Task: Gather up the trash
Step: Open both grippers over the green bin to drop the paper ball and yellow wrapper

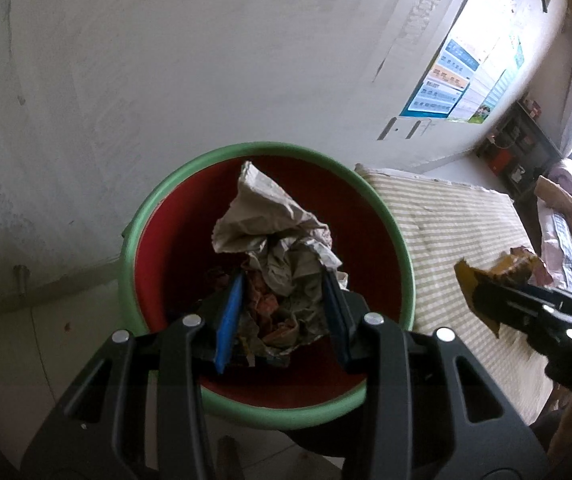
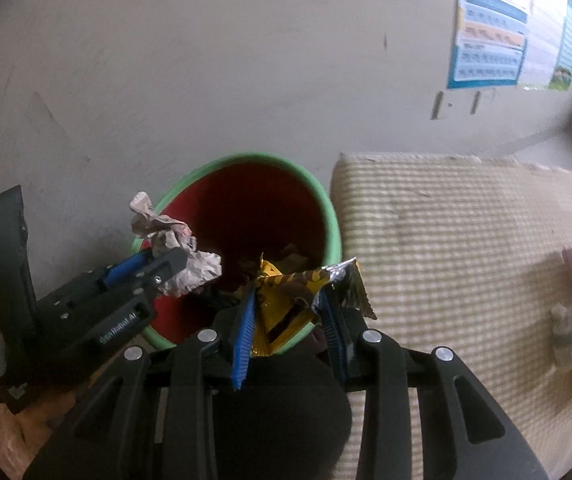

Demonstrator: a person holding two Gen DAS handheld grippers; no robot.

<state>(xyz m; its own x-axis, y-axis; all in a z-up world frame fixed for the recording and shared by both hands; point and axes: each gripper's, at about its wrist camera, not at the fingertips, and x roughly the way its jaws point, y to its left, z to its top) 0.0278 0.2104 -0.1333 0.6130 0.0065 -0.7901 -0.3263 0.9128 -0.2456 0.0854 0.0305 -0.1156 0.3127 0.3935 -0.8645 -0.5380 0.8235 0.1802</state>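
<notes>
Crumpled grey newspaper (image 1: 273, 240) hangs over the red, green-rimmed bin (image 1: 390, 216).

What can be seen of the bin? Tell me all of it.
The bin is a round bucket with a pale green rim and a red inside, plastic by the look of it. It stands upright and open, with no lid, close to a pale wall and beside a checked mat. Some dark scraps lie at its bottom. The left gripper holds crumpled paper above its mouth, and the right gripper holds a yellow wrapper over its near rim. Neither can be seen touching it.
</notes>
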